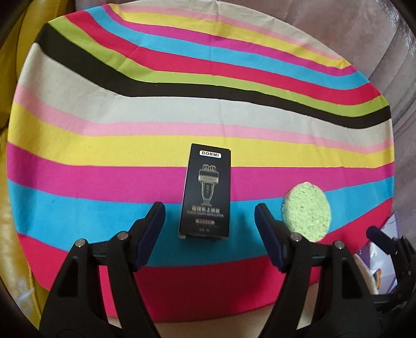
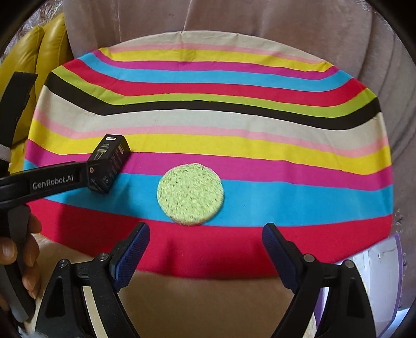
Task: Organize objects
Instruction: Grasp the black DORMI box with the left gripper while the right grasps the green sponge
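A black DORMI box point(image 1: 205, 192) lies on the striped cloth point(image 1: 104, 156). My left gripper point(image 1: 209, 221) is open, and the box's near end sits between its fingers with a gap on each side. A round green sponge point(image 1: 308, 212) lies just right of the box. In the right wrist view the sponge point(image 2: 191, 193) rests flat on the blue stripe, just beyond my open right gripper point(image 2: 205, 231), which holds nothing. The same view shows the box point(image 2: 109, 163) at the left, partly hidden behind one of the left gripper's fingers point(image 2: 59, 179).
A hand point(image 2: 15, 249) holds the left gripper's handle at the lower left. A purple and white container point(image 2: 377, 273) stands off the cloth's near right edge. Yellow cushion point(image 1: 15, 182) borders the left side, and grey upholstery point(image 2: 260, 20) lies behind the cloth.
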Demonstrator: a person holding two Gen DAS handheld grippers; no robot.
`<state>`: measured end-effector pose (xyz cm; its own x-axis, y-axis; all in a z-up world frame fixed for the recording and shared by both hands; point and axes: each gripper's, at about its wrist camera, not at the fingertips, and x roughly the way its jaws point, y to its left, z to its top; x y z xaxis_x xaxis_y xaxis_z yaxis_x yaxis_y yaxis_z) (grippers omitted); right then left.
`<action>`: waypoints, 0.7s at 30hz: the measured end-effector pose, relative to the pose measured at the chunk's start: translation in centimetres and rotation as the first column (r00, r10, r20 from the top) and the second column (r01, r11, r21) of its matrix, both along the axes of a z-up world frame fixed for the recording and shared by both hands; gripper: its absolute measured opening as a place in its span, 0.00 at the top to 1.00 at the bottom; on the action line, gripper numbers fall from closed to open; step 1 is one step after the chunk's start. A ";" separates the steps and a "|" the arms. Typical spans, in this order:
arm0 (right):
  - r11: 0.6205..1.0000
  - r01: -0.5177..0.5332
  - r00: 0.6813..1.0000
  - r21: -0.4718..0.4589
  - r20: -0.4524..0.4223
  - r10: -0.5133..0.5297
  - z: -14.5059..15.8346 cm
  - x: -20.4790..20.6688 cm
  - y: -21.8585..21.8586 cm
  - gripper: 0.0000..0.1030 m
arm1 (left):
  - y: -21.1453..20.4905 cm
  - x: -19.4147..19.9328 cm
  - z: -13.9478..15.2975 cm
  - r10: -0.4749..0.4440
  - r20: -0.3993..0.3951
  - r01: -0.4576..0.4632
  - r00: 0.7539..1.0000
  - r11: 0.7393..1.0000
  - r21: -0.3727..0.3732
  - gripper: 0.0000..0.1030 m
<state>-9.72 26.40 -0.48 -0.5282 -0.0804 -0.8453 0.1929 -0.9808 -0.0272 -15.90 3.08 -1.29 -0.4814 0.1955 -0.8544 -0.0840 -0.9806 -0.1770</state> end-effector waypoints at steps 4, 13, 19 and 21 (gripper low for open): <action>1.000 -0.005 1.000 0.006 0.021 0.004 -0.8 -1.5 -0.7 0.13 | 0.0 -0.9 -0.8 0.003 0.012 -0.003 1.000 1.000 -0.011 0.32; 1.000 -0.001 0.998 0.007 0.062 0.001 -2.8 -4.0 -1.3 0.13 | 0.3 -0.9 -1.5 -0.007 -0.007 0.007 1.000 1.000 -0.012 0.57; 1.000 0.008 0.998 0.017 0.057 -0.009 -3.9 -5.3 -2.0 0.13 | 0.4 -0.7 -1.5 -0.008 -0.026 0.007 1.000 1.000 -0.021 0.57; 1.000 0.015 0.998 0.027 0.058 -0.016 -4.3 -5.5 -1.9 0.13 | 0.5 -0.8 -1.6 -0.006 -0.030 0.006 1.000 1.000 -0.022 0.58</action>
